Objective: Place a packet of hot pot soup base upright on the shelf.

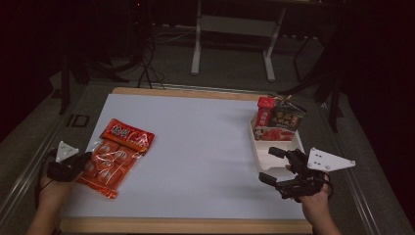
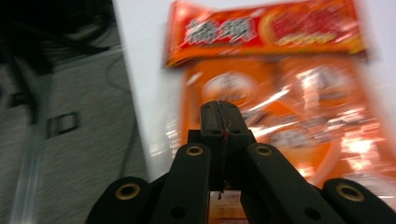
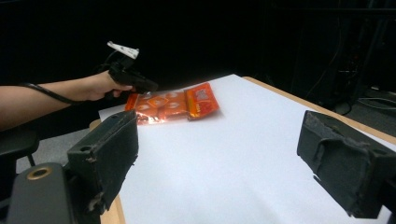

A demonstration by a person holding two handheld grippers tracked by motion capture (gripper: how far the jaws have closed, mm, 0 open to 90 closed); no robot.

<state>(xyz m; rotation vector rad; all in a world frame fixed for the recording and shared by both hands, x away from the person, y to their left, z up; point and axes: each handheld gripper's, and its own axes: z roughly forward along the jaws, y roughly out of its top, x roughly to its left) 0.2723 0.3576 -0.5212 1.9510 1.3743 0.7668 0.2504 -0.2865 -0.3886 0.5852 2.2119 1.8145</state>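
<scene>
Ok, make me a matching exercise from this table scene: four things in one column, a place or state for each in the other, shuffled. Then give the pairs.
Things:
1. left gripper
2. right gripper
3. orange snack bag
4. white tray

Places or states:
A. holds packets at the table's right edge
B. jaws wide apart
C. jaws shut
D. lies flat at the table's left side

Pairs: 1-C, 2-B, 3-D, 4-A

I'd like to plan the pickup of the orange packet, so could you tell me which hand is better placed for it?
Left. The left claw is at the packet, jaws shut. The right claw is open beside the tray, across the table.
</scene>
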